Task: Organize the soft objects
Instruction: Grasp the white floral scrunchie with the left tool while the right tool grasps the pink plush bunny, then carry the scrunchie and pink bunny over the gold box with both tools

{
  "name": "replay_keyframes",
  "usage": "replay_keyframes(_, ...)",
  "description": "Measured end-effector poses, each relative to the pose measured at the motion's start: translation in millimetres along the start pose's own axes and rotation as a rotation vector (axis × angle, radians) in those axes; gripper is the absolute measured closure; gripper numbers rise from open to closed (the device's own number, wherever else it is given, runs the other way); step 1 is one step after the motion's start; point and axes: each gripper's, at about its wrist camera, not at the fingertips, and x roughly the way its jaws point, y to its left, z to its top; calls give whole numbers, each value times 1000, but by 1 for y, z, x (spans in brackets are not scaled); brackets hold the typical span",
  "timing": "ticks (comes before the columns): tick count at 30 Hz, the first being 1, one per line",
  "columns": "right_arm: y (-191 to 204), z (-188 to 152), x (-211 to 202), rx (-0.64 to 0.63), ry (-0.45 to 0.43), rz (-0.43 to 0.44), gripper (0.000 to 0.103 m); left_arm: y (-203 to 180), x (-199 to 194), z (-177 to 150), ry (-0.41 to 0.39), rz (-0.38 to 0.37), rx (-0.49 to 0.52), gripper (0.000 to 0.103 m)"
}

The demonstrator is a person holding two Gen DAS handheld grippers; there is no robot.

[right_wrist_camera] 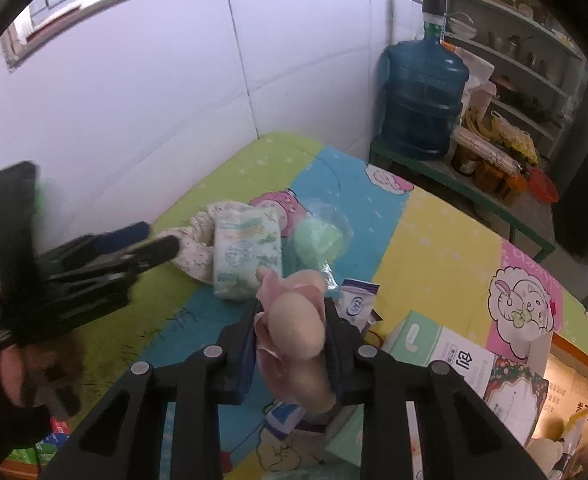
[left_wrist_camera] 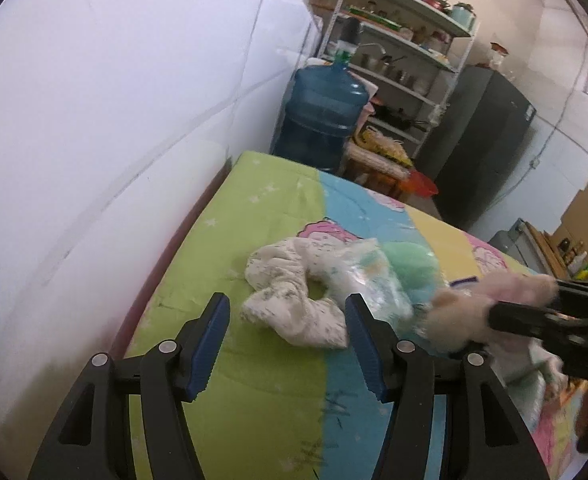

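Note:
My right gripper (right_wrist_camera: pixel 292 312) is shut on a pink and beige plush toy (right_wrist_camera: pixel 294 332), its pads squeezing the toy's sides above the colourful mat (right_wrist_camera: pixel 434 240). The same plush toy (left_wrist_camera: pixel 466 312) shows blurred at the right of the left wrist view, held by the right gripper (left_wrist_camera: pixel 506 318). My left gripper (left_wrist_camera: pixel 286 312) is open, hovering just short of a crumpled white patterned cloth (left_wrist_camera: pixel 290 300), with nothing between its pads. A folded diaper (right_wrist_camera: pixel 248 252), the white cloth (right_wrist_camera: pixel 194 240) and a green sponge in plastic wrap (right_wrist_camera: pixel 320 238) lie together mid-mat.
A white wall (left_wrist_camera: pixel 114 120) borders the mat's left side. A blue water jug (right_wrist_camera: pixel 424 96) and metal shelves (left_wrist_camera: pixel 406 52) stand beyond the far end. A small tissue packet (right_wrist_camera: pixel 358 300), a tissue box (right_wrist_camera: pixel 422 336) and printed cards (right_wrist_camera: pixel 510 392) lie at the right. A hand (right_wrist_camera: pixel 12 368) holds the left gripper.

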Motion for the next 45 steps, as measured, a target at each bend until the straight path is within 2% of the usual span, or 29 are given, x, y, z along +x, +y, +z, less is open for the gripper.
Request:
replay_keyframes(6,7,3,-17,21,-36,21,73,7,28,4,45,0,-24,42)
replay_keyframes(13,9,1,-32,57,-52,44,73,10,45,3,68,-49,-86,42)
replay_keyframes(15,10,0,-33,65,-49,45,73,8,47,3,65,-52,-78,52)
replay_keyframes(17,10,-3,-34,73,-47,44,73,4,49,1,75,-49,-62,76)
replay_keyframes(20,9,-8,-35,86,-42,44,73,-4,47,-2,66,-27,-19,86)
replay_keyframes(22,9,-11,-36,94,-37,43,73,-9,45,-3,59,-15,2,88)
replay_keyframes(28,8,-13,-40,115,-43,48,73,-9,33,-2,32,-18,7,90)
replay_keyframes(36,19,-15,-47,117,-60,65,73,-9,-15,-1,-45,-19,33,90)
replay_keyframes(45,39,-26,-57,119,-66,84,73,-3,-70,-8,-88,-33,77,90)
